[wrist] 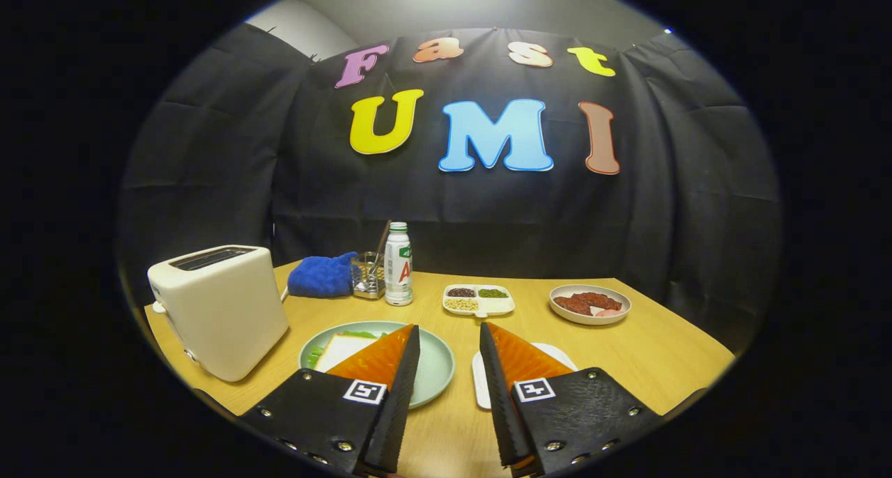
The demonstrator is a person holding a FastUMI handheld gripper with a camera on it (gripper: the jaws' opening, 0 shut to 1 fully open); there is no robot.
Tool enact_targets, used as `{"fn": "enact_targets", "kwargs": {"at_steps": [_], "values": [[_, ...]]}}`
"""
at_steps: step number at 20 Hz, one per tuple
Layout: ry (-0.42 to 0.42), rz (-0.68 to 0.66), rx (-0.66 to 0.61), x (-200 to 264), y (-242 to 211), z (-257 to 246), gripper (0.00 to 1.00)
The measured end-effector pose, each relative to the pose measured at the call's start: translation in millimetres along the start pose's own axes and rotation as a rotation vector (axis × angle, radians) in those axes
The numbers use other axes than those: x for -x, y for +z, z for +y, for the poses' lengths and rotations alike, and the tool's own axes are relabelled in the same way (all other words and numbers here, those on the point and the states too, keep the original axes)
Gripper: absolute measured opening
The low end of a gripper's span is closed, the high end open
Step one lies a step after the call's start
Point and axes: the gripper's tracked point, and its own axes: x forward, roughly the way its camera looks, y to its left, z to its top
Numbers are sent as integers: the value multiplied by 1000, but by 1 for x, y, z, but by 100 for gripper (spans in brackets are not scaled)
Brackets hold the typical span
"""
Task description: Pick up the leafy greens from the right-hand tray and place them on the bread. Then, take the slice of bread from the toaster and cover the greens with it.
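My gripper (pixel 449 327) hangs open above the wooden table, with nothing between its fingers. Just ahead of the left finger lies a pale green plate (pixel 435 359). On it is a slice of bread (pixel 343 349), with leafy greens (pixel 359 334) peeking out at its edges; the finger hides part of both. A white tray (pixel 479 380) sits under the right finger, its contents hidden. The cream toaster (pixel 223 311) stands left of the plate, and no bread sticks up from its top slots.
Beyond the plate stand a blue oven mitt (pixel 322 276), a glass holder (pixel 368 274) and a white bottle (pixel 398 263). A divided dish of beans (pixel 479 299) and a bowl of red meat slices (pixel 589 304) sit further right. The table (pixel 669 359) ends at the right.
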Motion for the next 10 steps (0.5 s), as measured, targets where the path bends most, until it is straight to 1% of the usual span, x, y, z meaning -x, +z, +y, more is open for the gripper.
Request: {"fn": "enact_targets", "kwargs": {"at_steps": [2, 3, 9, 10], "values": [[8, 5, -7, 6, 0, -16, 54], [7, 1, -6, 9, 1, -26, 59], [-13, 4, -14, 21, 2, -72, 60], [-18, -4, -6, 23, 4, -80, 65]]}}
